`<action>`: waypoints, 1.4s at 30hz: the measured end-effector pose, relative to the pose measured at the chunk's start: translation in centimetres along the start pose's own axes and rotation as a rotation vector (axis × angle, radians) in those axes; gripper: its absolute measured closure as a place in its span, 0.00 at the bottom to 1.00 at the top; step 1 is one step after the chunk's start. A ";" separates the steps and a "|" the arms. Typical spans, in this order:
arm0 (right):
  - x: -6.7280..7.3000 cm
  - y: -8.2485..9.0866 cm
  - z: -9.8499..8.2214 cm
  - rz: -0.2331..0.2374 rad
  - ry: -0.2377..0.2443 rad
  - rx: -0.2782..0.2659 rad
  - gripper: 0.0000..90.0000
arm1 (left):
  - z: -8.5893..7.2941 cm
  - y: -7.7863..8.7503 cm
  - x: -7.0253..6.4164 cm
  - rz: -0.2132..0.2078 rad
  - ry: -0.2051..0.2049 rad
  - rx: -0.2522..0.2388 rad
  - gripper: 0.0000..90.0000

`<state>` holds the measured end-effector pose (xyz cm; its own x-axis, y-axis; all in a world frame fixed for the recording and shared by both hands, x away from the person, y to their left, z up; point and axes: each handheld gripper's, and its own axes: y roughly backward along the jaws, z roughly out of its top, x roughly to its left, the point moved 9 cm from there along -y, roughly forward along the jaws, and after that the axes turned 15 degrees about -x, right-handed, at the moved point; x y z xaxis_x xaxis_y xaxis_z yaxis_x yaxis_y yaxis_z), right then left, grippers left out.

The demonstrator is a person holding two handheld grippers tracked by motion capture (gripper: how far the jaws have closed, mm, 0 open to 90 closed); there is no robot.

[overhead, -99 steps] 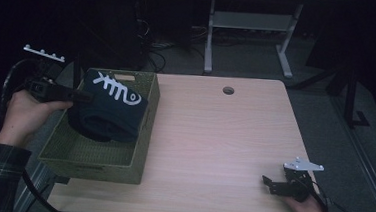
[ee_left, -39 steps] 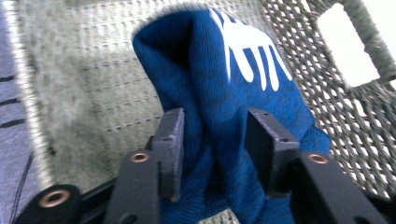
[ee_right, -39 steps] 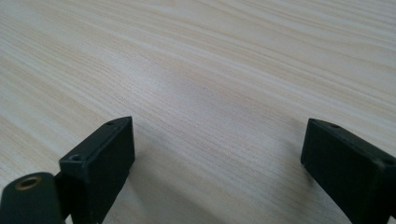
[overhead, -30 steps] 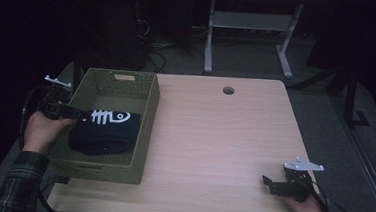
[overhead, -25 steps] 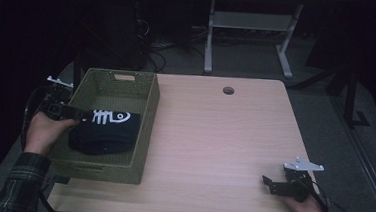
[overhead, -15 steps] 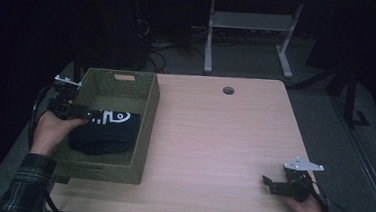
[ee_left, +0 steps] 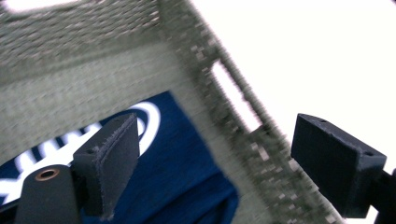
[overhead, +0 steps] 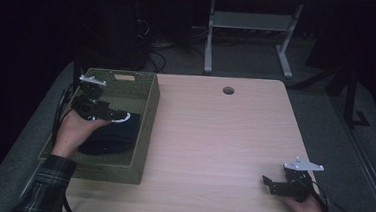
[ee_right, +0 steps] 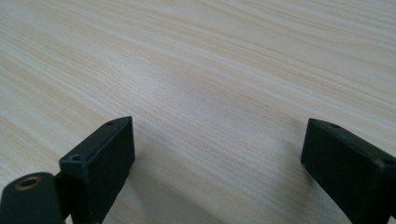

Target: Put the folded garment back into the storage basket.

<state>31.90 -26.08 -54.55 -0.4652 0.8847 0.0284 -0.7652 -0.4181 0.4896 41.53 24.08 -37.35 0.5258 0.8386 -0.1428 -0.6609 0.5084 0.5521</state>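
A folded navy garment with a white print lies inside the green woven basket at the table's left. My left gripper hovers over the garment, near the basket's right wall. Its jaws have just been opening and now stand wide apart with nothing pinched. In the left gripper view the garment lies below the left gripper, with the basket's wall behind it. My right gripper rests at the table's front right, open. In the right gripper view the right gripper has only bare wood between its jaws.
The light wooden table has a round cable hole near its far edge. Beyond the table stand a white desk frame and cables on a dark floor. Grey carpet lies to either side.
The left gripper let go of the garment, opened, and moved away from the person over the basket, rising a little. The garment stays in the basket. The right gripper has not moved.
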 end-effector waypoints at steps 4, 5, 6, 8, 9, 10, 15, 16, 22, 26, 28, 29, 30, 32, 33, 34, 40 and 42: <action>0.0 0.0 0.0 0.001 0.001 -0.001 0.10 | 0.6 -0.9 -2.1 -0.039 -0.031 -0.016 0.15; 0.0 0.0 0.0 0.000 0.001 -0.001 0.10 | 0.7 -1.1 -2.6 -0.049 -0.034 -0.020 0.15; 0.0 0.0 0.0 0.000 0.001 -0.001 0.10 | 0.8 -1.2 -3.1 -0.059 -0.040 -0.023 0.15; 0.0 0.0 0.0 0.001 0.002 -0.001 0.10 | 0.8 -1.7 -4.0 -0.077 -0.049 -0.030 0.15; 0.0 0.0 0.0 0.000 0.001 -0.001 0.10 | 0.9 -1.9 -4.5 -0.088 -0.048 -0.038 0.15; 0.0 0.0 0.0 0.001 0.001 -0.001 0.10 | 0.9 -2.0 -5.0 -0.098 -0.053 -0.041 0.15; 0.0 0.0 0.0 0.002 0.003 -0.002 0.10 | 0.8 -2.9 -7.4 -0.137 -0.066 -0.058 0.15; 0.0 0.0 0.0 0.002 0.003 -0.002 0.10 | 0.7 -3.1 -7.8 -0.144 -0.066 -0.061 0.15; 0.0 0.0 0.0 0.001 0.003 -0.002 0.10 | 0.2 -4.5 -10.7 -0.191 -0.099 -0.065 0.15; 0.0 0.0 0.0 0.001 0.003 -0.002 0.10 | -0.5 -5.3 -12.4 -0.224 -0.112 -0.067 0.15; 0.0 0.0 0.0 0.001 0.003 -0.002 0.10 | -0.8 -5.7 -13.2 -0.241 -0.126 -0.068 0.15; 0.0 0.0 0.0 0.001 0.003 -0.002 0.10 | -1.0 -5.9 -13.6 -0.248 -0.131 -0.070 0.15; 0.0 0.0 0.0 0.001 0.003 -0.003 0.10 | -1.1 -6.0 -13.9 -0.256 -0.136 -0.078 0.15; 0.0 0.0 0.0 0.001 0.003 -0.002 0.10 | -1.2 -6.3 -14.7 -0.272 -0.140 -0.096 0.15; 0.0 0.0 0.0 0.002 0.003 -0.002 0.10 | -1.3 -6.4 -15.0 -0.277 -0.142 -0.111 0.15; 0.0 0.0 0.0 0.001 0.003 -0.002 0.10 | -1.4 -6.6 -15.4 -0.281 -0.141 -0.119 0.15; 0.0 0.0 0.0 0.001 0.003 -0.002 0.10 | -3.0 -7.8 -17.2 -0.313 -0.169 -0.097 0.15; 0.0 0.0 0.0 0.000 0.000 -0.003 0.10 | -3.7 -8.3 -17.6 -0.317 -0.176 -0.089 0.15</action>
<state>31.94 -26.06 -54.54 -0.4654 0.8846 0.0290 -0.7664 -0.4192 0.4868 35.80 5.84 -42.48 0.7905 0.5944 -0.1477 -0.4906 0.7589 0.4283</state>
